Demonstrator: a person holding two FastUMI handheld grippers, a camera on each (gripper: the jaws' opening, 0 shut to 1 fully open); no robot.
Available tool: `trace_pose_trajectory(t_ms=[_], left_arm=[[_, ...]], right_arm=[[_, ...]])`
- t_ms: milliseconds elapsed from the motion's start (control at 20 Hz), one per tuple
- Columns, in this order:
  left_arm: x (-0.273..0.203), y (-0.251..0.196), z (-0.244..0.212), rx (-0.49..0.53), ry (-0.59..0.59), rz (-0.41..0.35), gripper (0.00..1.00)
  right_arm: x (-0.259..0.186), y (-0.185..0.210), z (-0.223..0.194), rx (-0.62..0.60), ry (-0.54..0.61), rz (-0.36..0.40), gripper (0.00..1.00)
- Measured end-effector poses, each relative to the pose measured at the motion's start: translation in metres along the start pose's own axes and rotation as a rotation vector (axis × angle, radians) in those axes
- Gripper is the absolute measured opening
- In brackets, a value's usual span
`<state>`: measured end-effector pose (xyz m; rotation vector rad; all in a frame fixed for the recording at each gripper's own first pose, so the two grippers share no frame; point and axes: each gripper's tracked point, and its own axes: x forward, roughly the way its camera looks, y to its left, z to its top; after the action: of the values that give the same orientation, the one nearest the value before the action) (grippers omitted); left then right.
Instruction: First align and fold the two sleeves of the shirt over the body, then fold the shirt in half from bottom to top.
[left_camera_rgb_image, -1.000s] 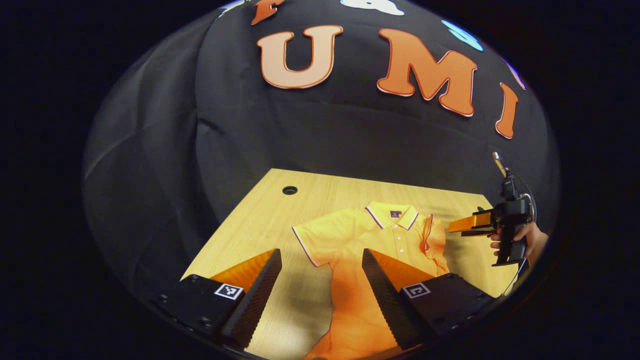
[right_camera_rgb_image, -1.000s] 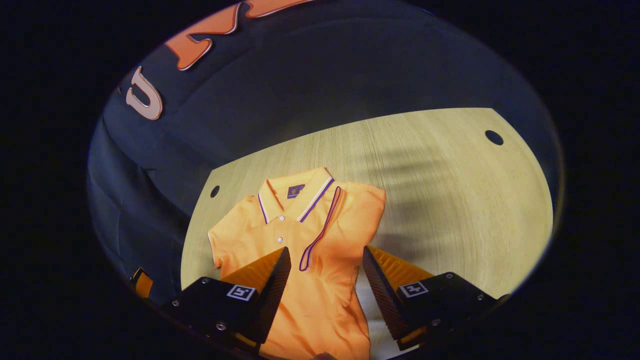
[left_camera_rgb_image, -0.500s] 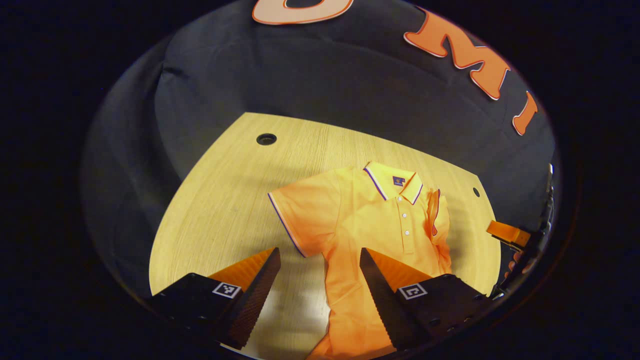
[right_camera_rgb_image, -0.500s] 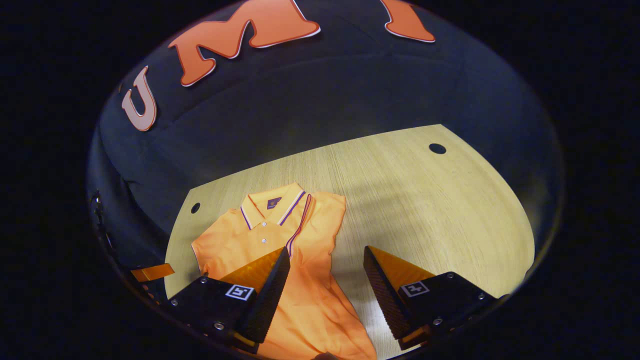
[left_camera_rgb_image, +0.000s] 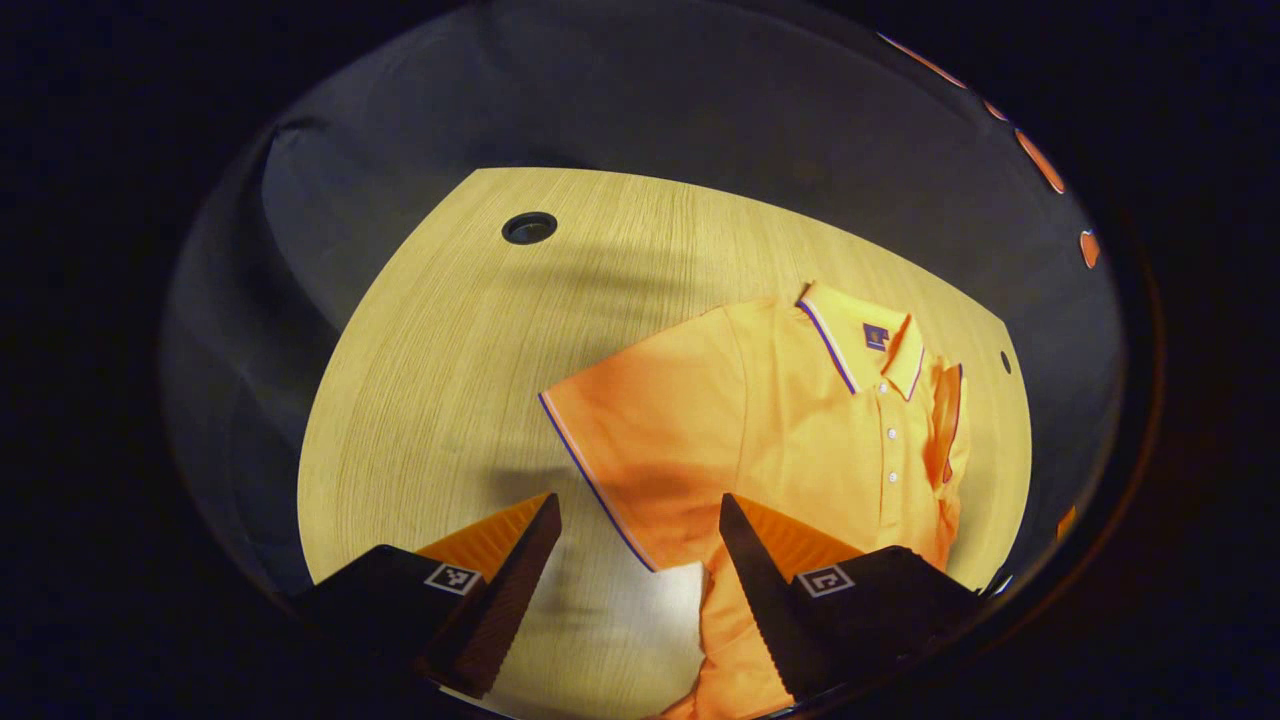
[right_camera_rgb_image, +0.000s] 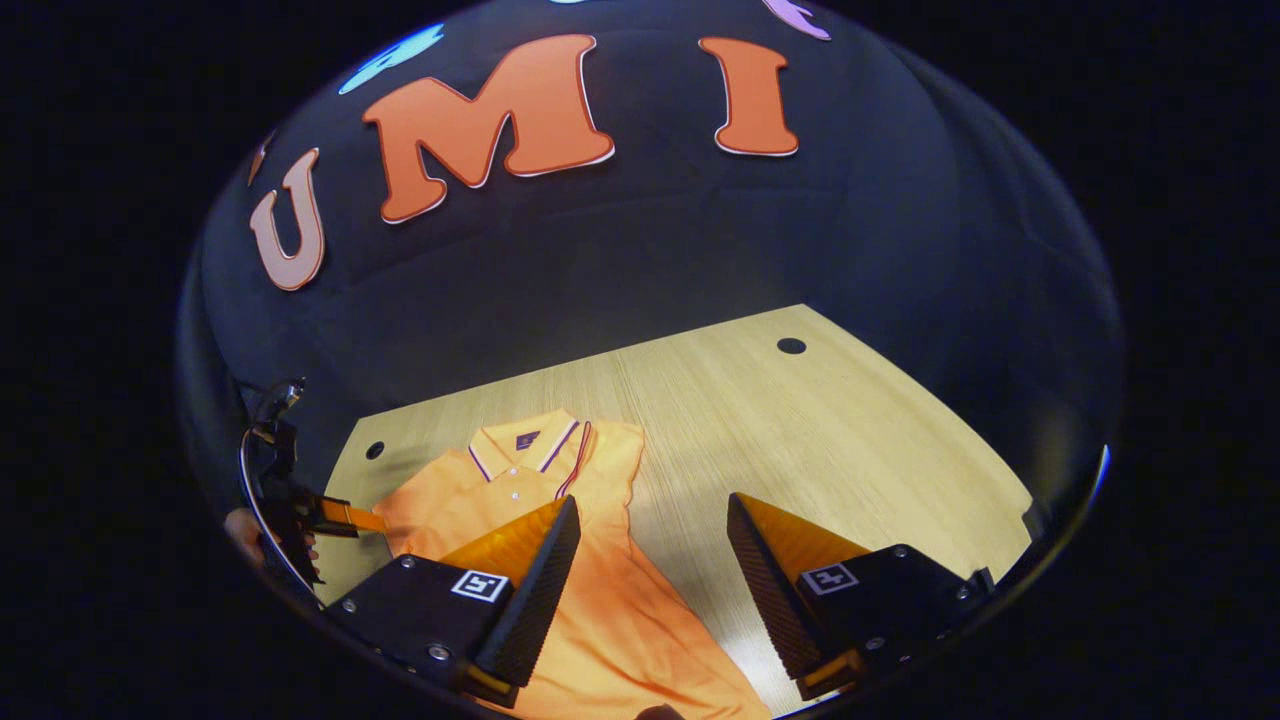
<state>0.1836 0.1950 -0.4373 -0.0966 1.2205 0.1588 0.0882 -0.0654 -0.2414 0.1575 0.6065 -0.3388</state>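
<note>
My left hand-held gripper (left_camera_rgb_image: 635, 525) hangs released over the spread sleeve (left_camera_rgb_image: 640, 440) — lined up to pinch its hem. The orange polo shirt (left_camera_rgb_image: 800, 430) lies flat on the surface (left_camera_rgb_image: 450, 330), its far sleeve already folded over; my right hand-held gripper (right_camera_rgb_image: 650, 530) waits released.

Shirt (left_camera_rgb_image: 790, 430) — soft matt knit cloth with a ribbed collar and small glossy buttons. Table (left_camera_rgb_image: 440, 350) — pale wood with fine straight grain, satin finish. Left gripper (left_camera_rgb_image: 635, 520) fingers (left_camera_rgb_image: 515, 590): ridged, rough-textured inner faces.
</note>
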Motion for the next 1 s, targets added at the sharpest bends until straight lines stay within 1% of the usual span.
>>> trace_pose_trajectory(t_ms=[50,100,300,600,750,800,850,900,950,1000], left_arm=[[0.005,0.001,0.001,-0.001,0.013,0.012,0.97],[0.010,0.003,0.002,-0.005,0.026,0.023,0.98],[0.026,0.009,0.003,-0.015,0.064,0.071,0.97],[0.041,0.015,-0.003,0.006,0.125,0.128,0.98],[0.045,0.010,-0.003,0.009,0.126,0.116,0.98],[0.045,0.009,-0.002,0.016,0.123,0.112,0.93],[0.045,0.008,0.000,0.021,0.115,0.107,0.90],[0.044,0.007,0.003,0.032,0.103,0.106,0.89],[0.049,0.005,0.004,0.046,0.092,0.097,0.85],[0.049,0.004,0.007,0.067,0.076,0.085,0.73]], right_arm=[[-0.005,-0.002,-0.001,-0.007,-0.006,-0.010,0.90],[-0.009,-0.003,0.000,-0.015,-0.009,-0.017,0.91],[-0.025,-0.004,0.001,-0.037,-0.038,-0.026,0.91],[-0.038,-0.008,0.001,-0.044,-0.066,-0.036,0.91],[-0.055,-0.026,-0.007,-0.049,-0.067,-0.066,0.91],[-0.062,-0.032,-0.010,-0.048,-0.071,-0.073,0.91],[-0.068,-0.036,-0.011,-0.046,-0.077,-0.081,0.91],[-0.073,-0.040,-0.012,-0.044,-0.082,-0.089,0.91],[-0.076,-0.043,-0.014,-0.044,-0.084,-0.094,0.91],[-0.080,-0.047,-0.017,-0.044,-0.083,-0.100,0.91]])
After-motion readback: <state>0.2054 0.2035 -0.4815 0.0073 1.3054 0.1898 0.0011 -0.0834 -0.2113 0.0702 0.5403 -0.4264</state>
